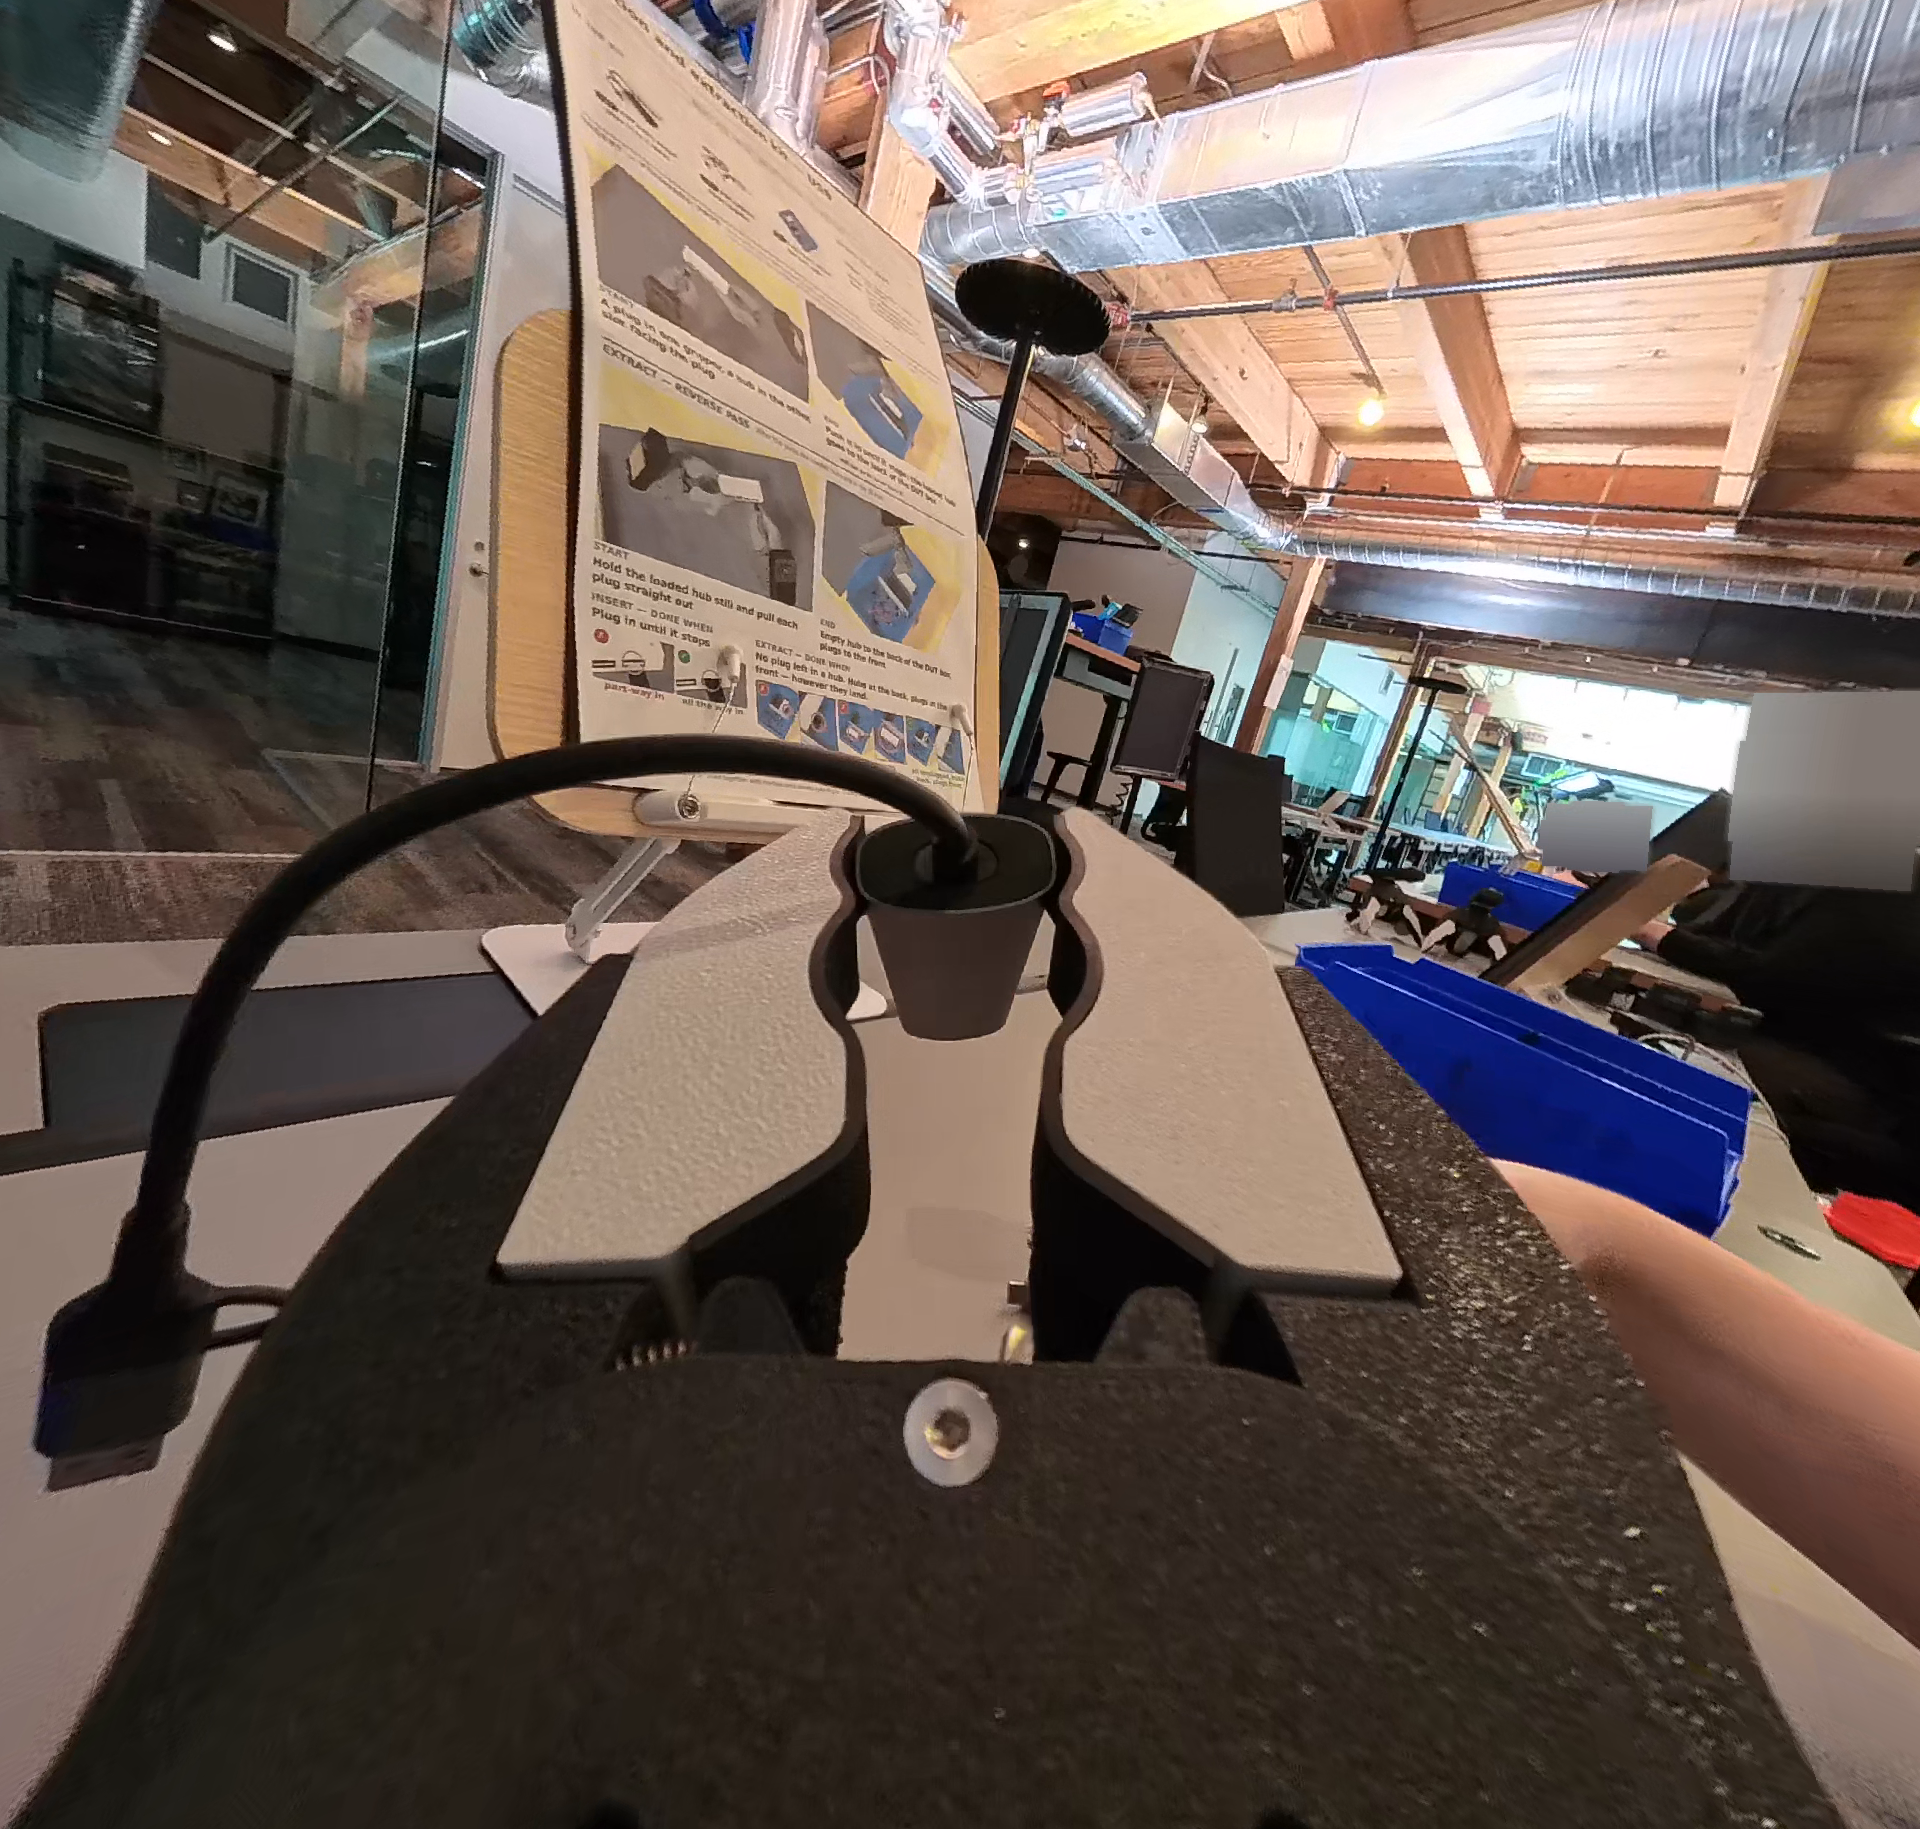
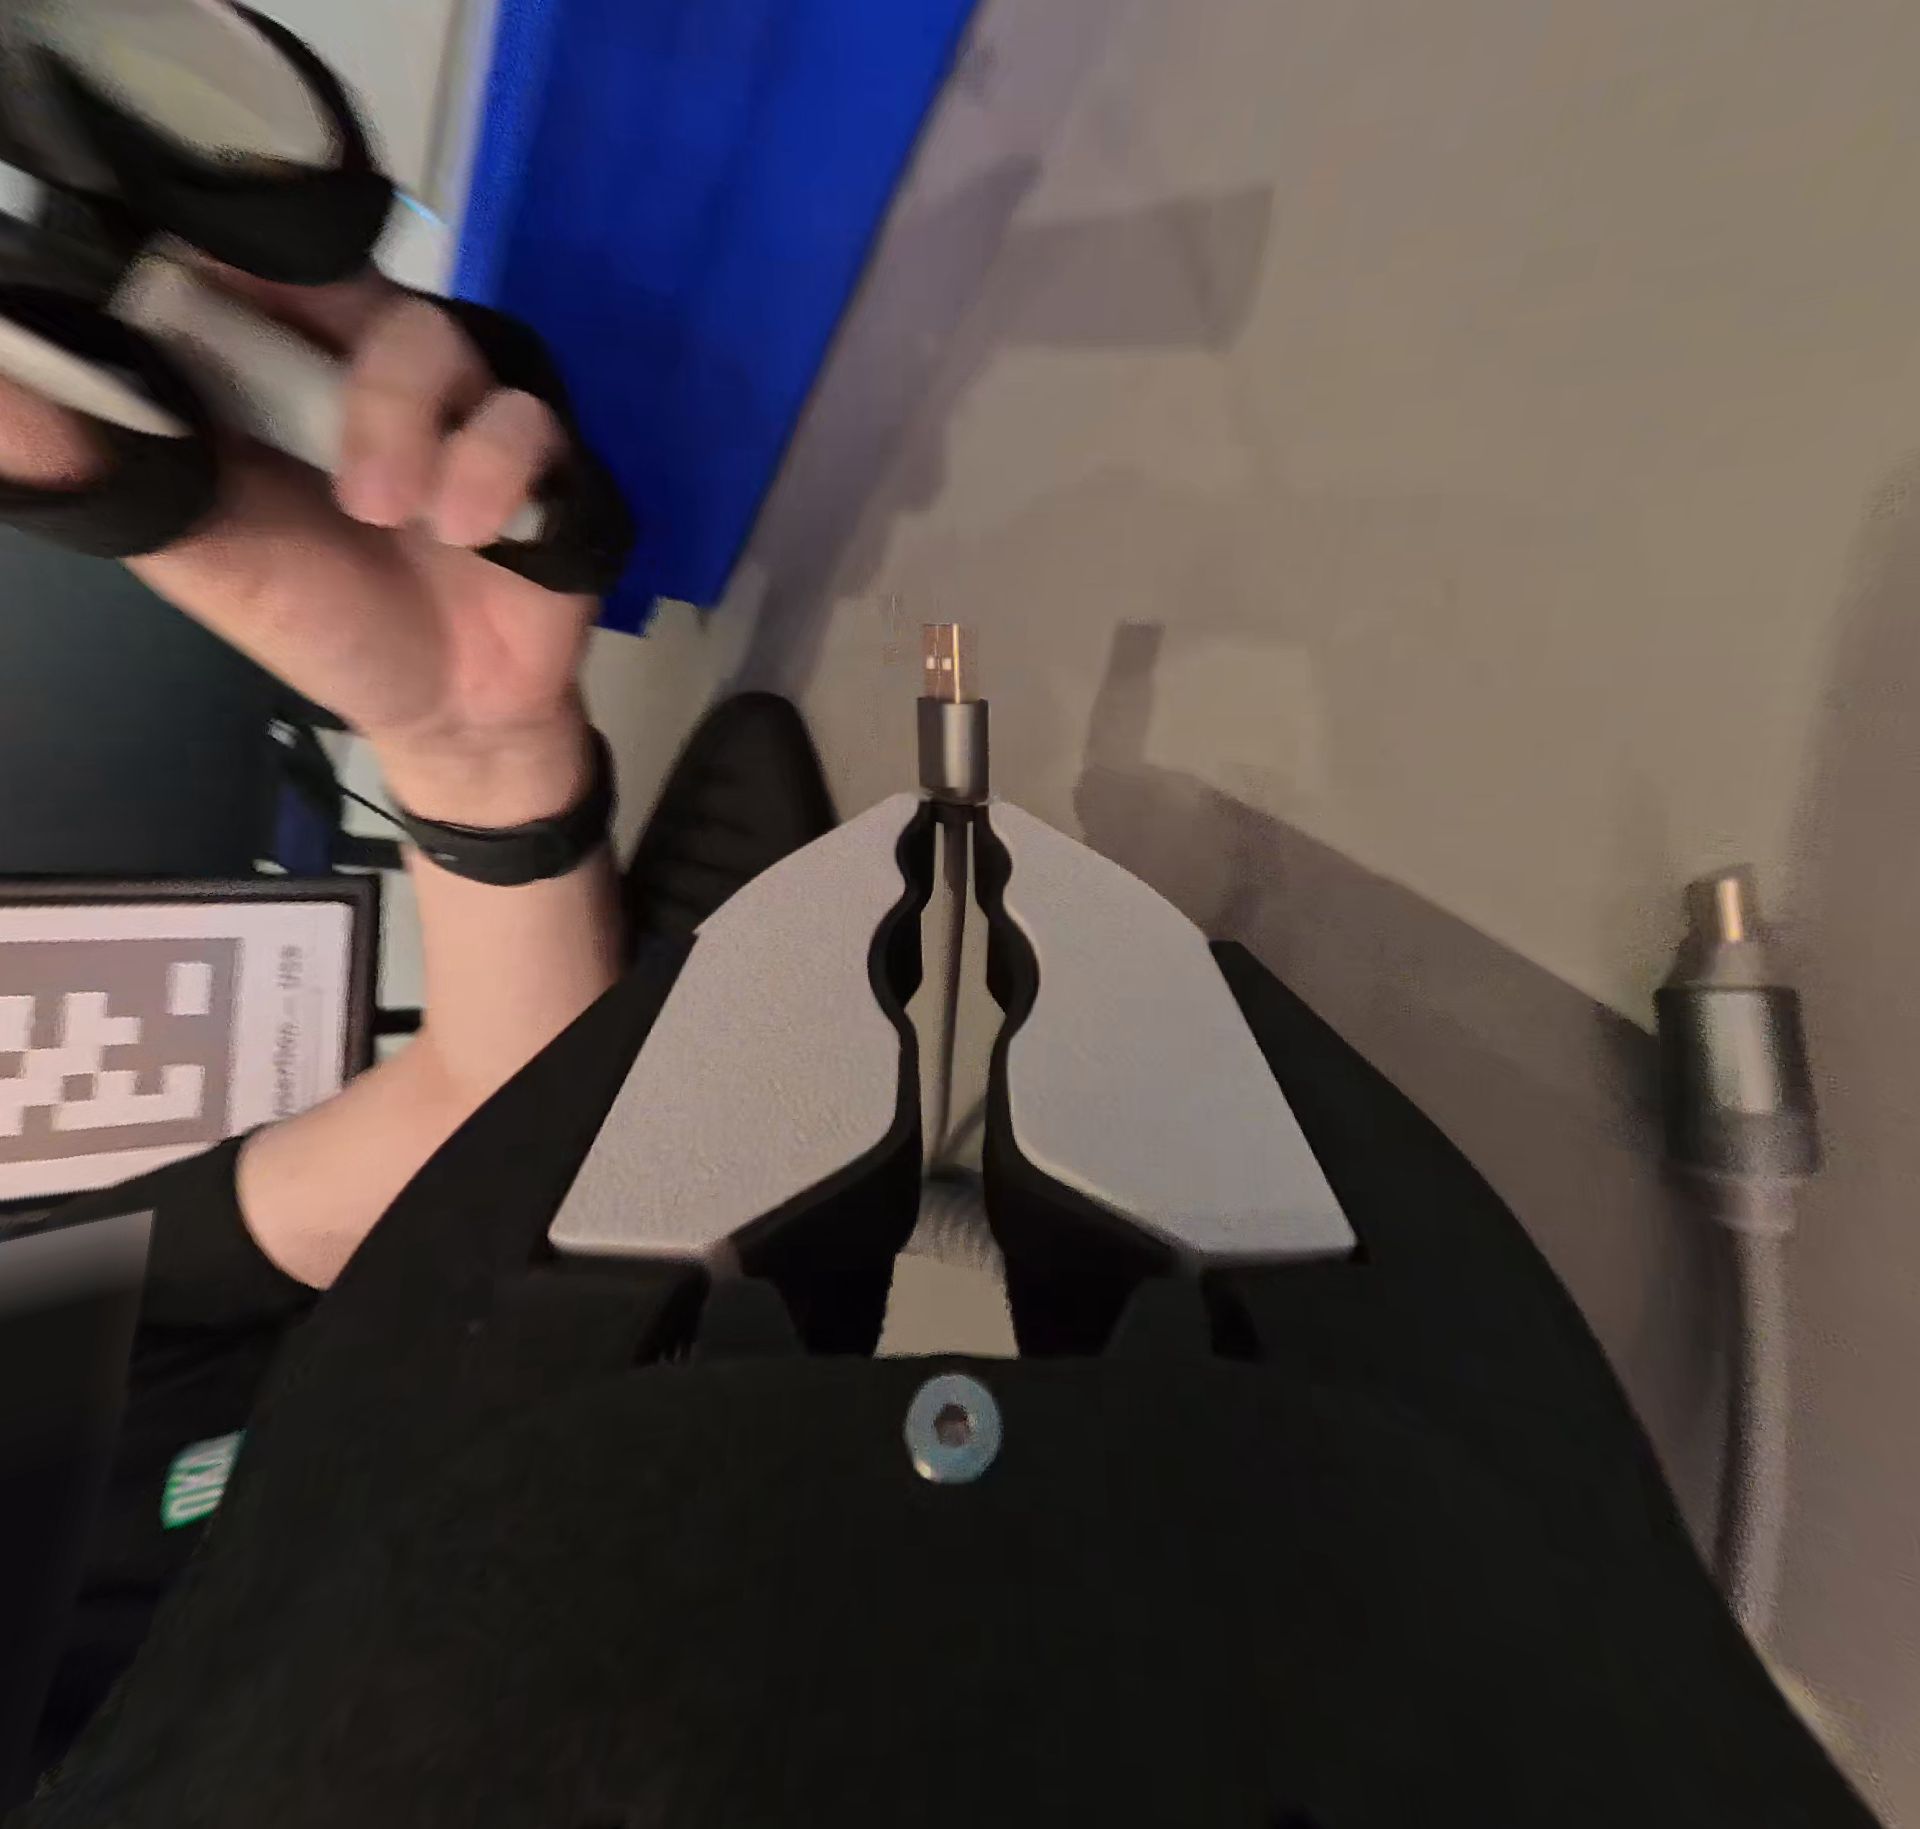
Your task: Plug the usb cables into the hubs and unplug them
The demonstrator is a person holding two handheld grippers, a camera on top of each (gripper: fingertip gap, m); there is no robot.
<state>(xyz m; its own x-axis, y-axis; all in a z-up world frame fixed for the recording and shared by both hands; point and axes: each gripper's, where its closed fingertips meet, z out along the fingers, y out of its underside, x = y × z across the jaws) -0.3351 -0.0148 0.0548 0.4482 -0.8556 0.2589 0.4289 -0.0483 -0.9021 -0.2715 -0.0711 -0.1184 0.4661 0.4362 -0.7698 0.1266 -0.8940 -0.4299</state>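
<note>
Grey hub: a dark grey hub [image 1: 951, 922] stands end-up between the fingertips of the left gripper [image 1: 954, 906], pinched by the jaws, its wide end toward the ceiling.
Hub lead: a black cable [image 1: 312, 906] leaves the hub's top, arches over to the left of the jaws and hangs down to a black plug [image 1: 109, 1384] with a blue insert, low beside the gripper body.
Right jaws: the right gripper [image 2: 951, 813] has its jaws pressed nearly together on the metal sleeve of a usb cable [image 2: 948, 730]; the gold-toned plug end sticks out straight ahead past the fingertips.
Other connector: a second grey metal connector [image 2: 1730, 1052], blurred, lies to the right of the right jaws against the pale desk [image 2: 1455, 429].
Blue bin: a blue bin [image 1: 1507, 1062] sits to the right of the left jaws on the desk; in the right wrist view it lies ahead and to the left.
Instruction sheet: a printed sheet [image 1: 769, 491] on a stand rises straight ahead of the left jaws.
Hand: the person's hand [image 2: 416, 574], blurred, grips the other tool up and left of the right jaws.
</note>
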